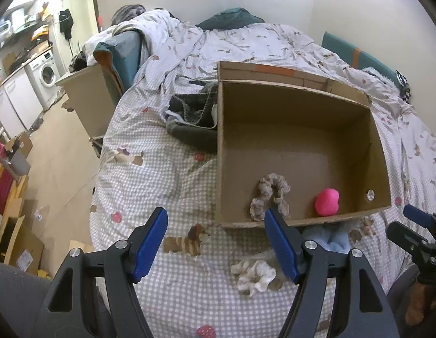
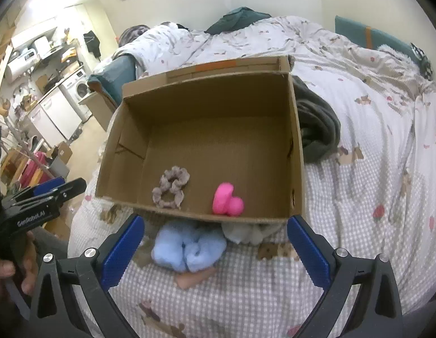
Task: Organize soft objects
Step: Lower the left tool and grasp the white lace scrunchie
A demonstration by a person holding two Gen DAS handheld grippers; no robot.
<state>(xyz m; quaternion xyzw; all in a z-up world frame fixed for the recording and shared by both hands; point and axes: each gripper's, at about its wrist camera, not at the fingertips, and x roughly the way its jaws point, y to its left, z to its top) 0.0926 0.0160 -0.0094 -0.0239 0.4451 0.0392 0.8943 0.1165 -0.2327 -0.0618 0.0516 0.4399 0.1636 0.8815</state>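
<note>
- A cardboard box (image 2: 298, 152) sits open on the bed (image 2: 372, 174), its flaps up, on a checked duvet printed with little dogs and strawberries.
- Inside the box, near its front wall, lies a taupe scrunchie (image 2: 171, 187), twisted into a figure of eight. A bright pink soft toy (image 2: 227, 199) lies to the right of it, apart from it, also against the front wall.
- Just outside the front wall, on the duvet, a fluffy light blue scrunchie (image 2: 187, 249) rests between the fingers of the right claw (image 2: 215, 250). That claw is spread wide and has hold of nothing.
- Beside the blue one, partly tucked under the box edge, is a pale grey-white soft thing (image 2: 246, 232); I cannot tell what it is.
- A cream scrunchie (image 1: 254, 277) lies on the duvet in front of the box, close to the right finger of the left claw (image 1: 218, 246). The left claw is also wide open and empty, hovering over the bed.
- A dark grey garment (image 1: 192, 118) is bunched up against the side of the box.
- Beyond the bed, a washing machine (image 1: 47, 73) stands under a counter.
</note>
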